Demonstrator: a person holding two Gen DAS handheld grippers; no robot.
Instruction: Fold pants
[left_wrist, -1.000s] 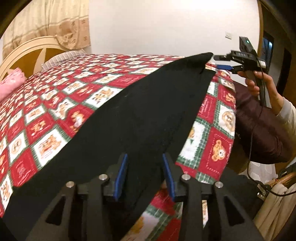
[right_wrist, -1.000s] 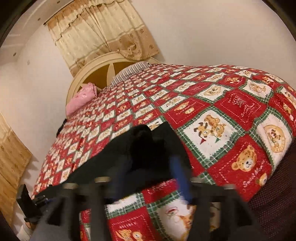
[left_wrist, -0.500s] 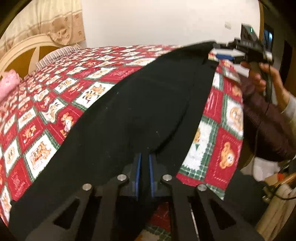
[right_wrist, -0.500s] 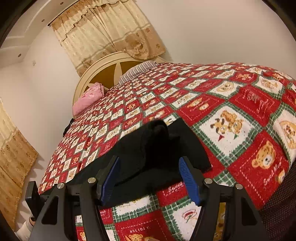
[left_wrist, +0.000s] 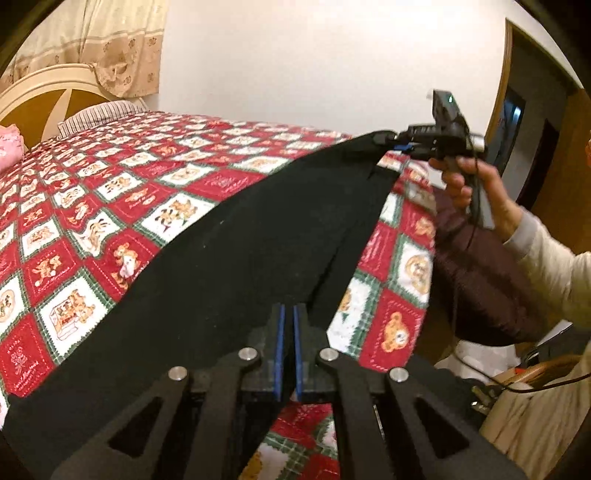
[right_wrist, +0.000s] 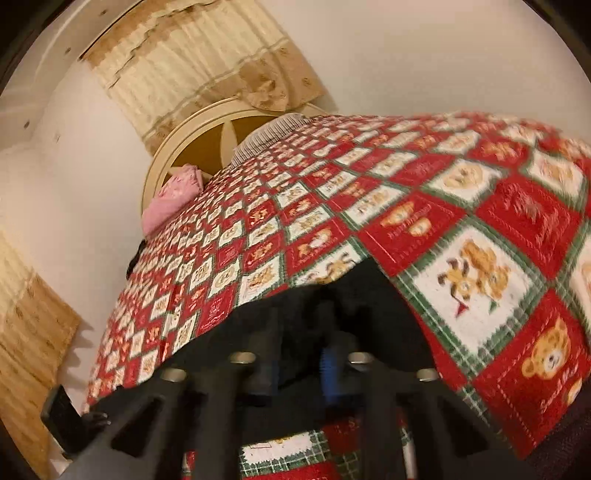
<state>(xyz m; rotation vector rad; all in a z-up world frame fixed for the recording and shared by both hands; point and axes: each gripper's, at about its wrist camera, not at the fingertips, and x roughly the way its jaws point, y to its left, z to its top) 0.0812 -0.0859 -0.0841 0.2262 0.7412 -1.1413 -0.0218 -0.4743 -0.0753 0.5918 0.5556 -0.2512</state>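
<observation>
While the black pants (left_wrist: 229, 266) lie stretched across the red bear quilt (left_wrist: 92, 206), running from the lower left of the left view up to its upper right, my left gripper (left_wrist: 287, 332) sits at the bottom centre, its blue pads pressed nearly together on the near edge of the cloth. At the upper right of that view my right gripper (left_wrist: 391, 142) has the far corner of the pants, and my right hand (left_wrist: 465, 177) grips its handle below a pale sleeve (left_wrist: 550, 258). From the right wrist, the picture is blurred: the pants (right_wrist: 332, 295) bunch at the bottom centre, between the fingers of the right gripper (right_wrist: 299, 365), whose jaws are closing on the fabric. A pink pillow (right_wrist: 173, 195) lies by the headboard (right_wrist: 192, 140) at the upper left, under a beige curtain (right_wrist: 207, 66).
</observation>
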